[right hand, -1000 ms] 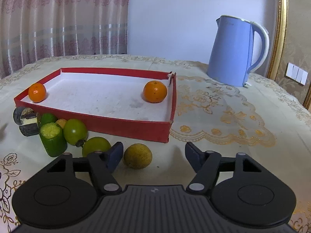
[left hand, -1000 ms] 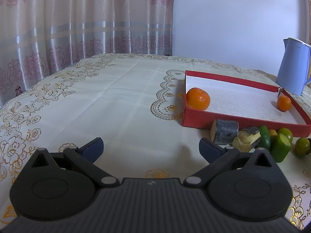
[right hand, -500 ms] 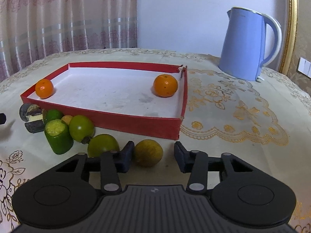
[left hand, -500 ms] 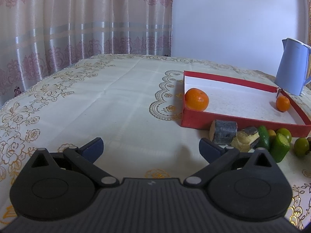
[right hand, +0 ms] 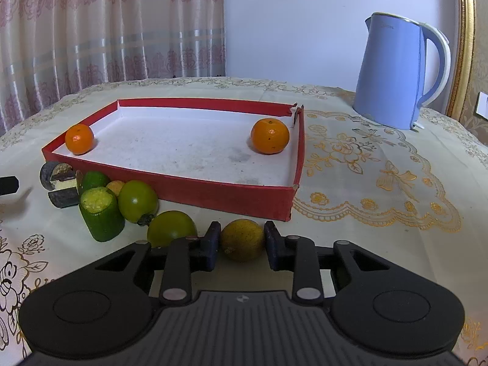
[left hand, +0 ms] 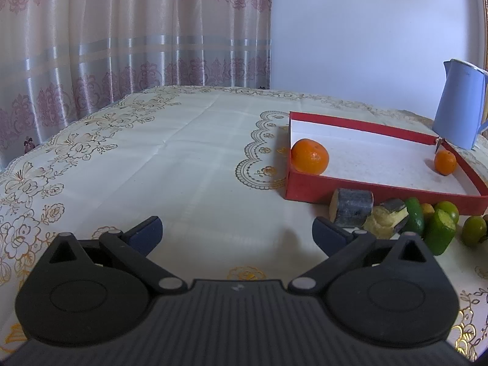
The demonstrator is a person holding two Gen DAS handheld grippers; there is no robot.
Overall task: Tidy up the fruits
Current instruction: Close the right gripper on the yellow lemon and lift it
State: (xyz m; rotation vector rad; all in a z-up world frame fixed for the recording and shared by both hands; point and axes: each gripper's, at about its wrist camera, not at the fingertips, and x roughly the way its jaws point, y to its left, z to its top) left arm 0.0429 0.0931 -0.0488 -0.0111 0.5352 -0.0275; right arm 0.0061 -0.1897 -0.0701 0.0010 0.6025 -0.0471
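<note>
The right gripper point(right hand: 242, 245) has just been closing its jaws, and they now pinch a yellowish round fruit point(right hand: 242, 239) on the tabletop point(right hand: 366, 183), just in front of the red tray point(right hand: 213, 193). Two oranges point(right hand: 269, 135) sit inside the tray, at opposite ends. The left gripper point(left hand: 238, 235) hovers left of the tray, jaws spread wide with nothing between them.

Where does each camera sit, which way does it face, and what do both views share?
Left wrist: on the left gripper, facing across the patterned tablecloth; its own open fingers show.
Right wrist: on the right gripper, facing the red cardboard tray and blue plastic kettle; its fingers, just closing, pinch a yellow-green round fruit.
Shared: tray, kettle, two oranges, green fruit pile.
</note>
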